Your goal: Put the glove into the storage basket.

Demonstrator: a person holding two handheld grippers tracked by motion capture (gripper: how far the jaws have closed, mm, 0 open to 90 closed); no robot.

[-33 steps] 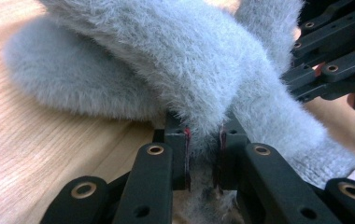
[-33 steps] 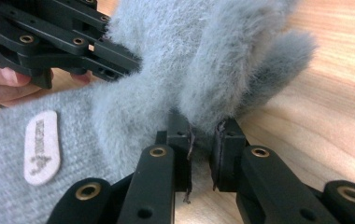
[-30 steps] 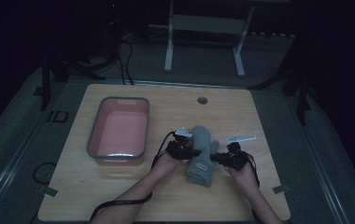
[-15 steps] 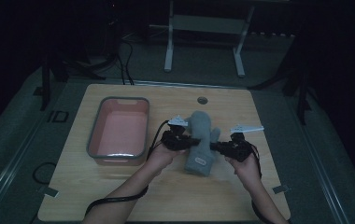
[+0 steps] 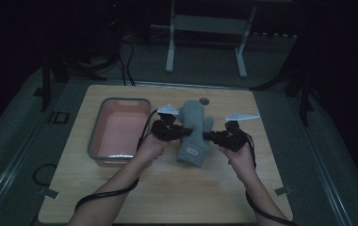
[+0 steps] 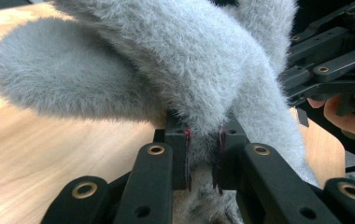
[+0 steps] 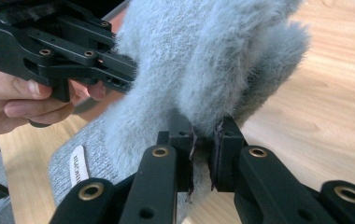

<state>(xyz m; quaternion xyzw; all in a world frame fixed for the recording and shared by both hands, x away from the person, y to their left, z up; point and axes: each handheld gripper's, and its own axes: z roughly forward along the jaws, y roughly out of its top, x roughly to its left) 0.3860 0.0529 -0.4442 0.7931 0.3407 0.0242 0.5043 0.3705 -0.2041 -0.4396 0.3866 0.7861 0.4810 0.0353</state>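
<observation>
Both tongs rose, lifting mitten point(image 5: 193, 132) off table point(image 5: 167, 188) | left tongs point(image 5: 183, 132) pinched mitten | right tongs point(image 5: 208, 136) pinched mitten | tray point(image 5: 97, 141) beside

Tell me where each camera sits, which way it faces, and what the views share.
High view: fixed above the person's side, looking forward and down on the table; forearms, left hand-held gripper and right hand-held gripper clamp the grey mitten beside the pink tray.
Left gripper view: rides the left hand-held gripper, looking along its jaws, shut on mitten fabric.
Right gripper view: rides the right hand-held gripper, jaws likewise shut on fabric; the person's other hand shows.
Shared: the mitten and the wooden tabletop.
</observation>
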